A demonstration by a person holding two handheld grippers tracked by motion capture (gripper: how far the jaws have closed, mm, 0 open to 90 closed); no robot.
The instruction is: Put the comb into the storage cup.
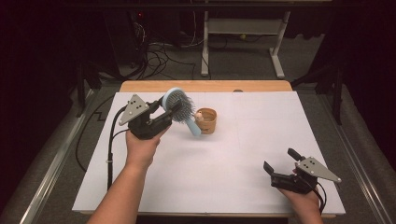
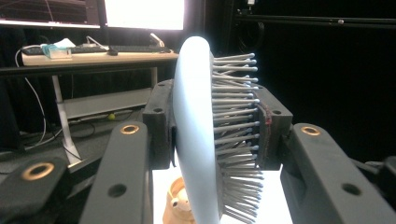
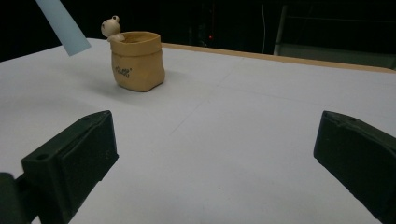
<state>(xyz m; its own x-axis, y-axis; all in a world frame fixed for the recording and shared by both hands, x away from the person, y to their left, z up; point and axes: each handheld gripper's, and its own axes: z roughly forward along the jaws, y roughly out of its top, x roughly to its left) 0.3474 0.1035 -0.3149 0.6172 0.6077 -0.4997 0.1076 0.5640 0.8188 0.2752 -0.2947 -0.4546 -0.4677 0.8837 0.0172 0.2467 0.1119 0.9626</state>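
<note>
My left gripper (image 1: 169,108) is shut on the round head of a light blue hairbrush (image 1: 180,106), held in the air left of centre. Its handle slants down to the right, ending just beside a small tan pot (image 1: 207,120) with a little figure on its rim. In the left gripper view the brush head (image 2: 198,126) stands edge-on between the two pads, bristles pointing right, with the pot (image 2: 177,205) below. My right gripper (image 1: 280,161) rests open near the table's front right corner. In the right gripper view its jaws stand wide apart, facing the pot (image 3: 137,60) and the brush handle tip (image 3: 63,25).
A white sheet (image 1: 243,154) covers the wooden table (image 1: 205,86). Behind it stand a white desk frame (image 1: 243,42) and loose cables on the floor (image 1: 159,56). A metal rail (image 1: 56,158) runs along the table's left side.
</note>
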